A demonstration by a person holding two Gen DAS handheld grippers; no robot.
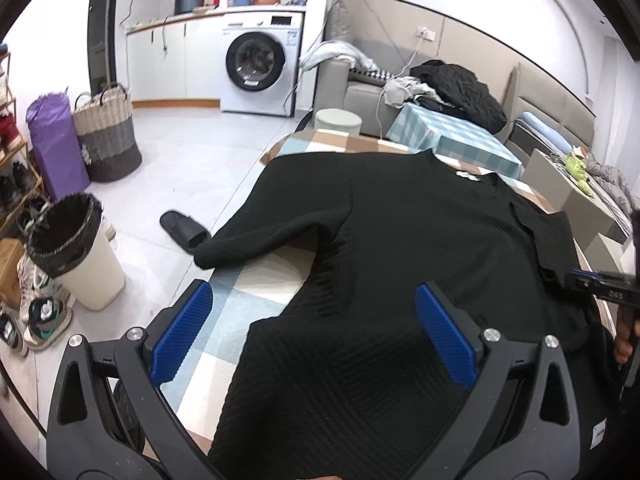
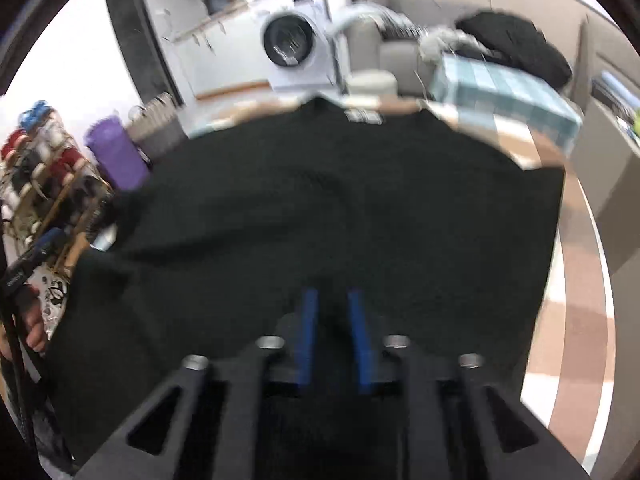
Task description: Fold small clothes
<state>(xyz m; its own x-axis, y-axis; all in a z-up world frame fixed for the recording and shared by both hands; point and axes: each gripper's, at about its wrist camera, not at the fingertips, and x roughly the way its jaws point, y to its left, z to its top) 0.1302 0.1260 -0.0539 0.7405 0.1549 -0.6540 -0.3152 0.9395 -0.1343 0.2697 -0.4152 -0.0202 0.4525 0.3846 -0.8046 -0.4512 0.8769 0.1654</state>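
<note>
A black knit sweater (image 1: pixel 400 220) (image 2: pixel 320 200) lies spread on the table's checked cloth (image 1: pixel 248 292), its neck label (image 1: pixel 468 174) at the far end. One sleeve (image 1: pixel 260 236) reaches toward the table's left edge; the other sleeve (image 1: pixel 548 232) lies folded onto the body. My left gripper (image 1: pixel 316 292) stands wide open above the near hem, nothing between its blue pads. My right gripper (image 2: pixel 332 296) hangs over the sweater's near part, its pads a little apart; blur hides whether a fold lies between them. It also shows at the right edge as the right gripper (image 1: pixel 600 280).
On the floor to the left are a lined white bin (image 1: pixel 80 248), a black slipper (image 1: pixel 184 230), a woven basket (image 1: pixel 108 136), a purple bag (image 1: pixel 56 148) and shoes. Beyond the table stand a white stool (image 1: pixel 338 120), a washing machine (image 1: pixel 260 68) and a sofa with clothes (image 1: pixel 460 92).
</note>
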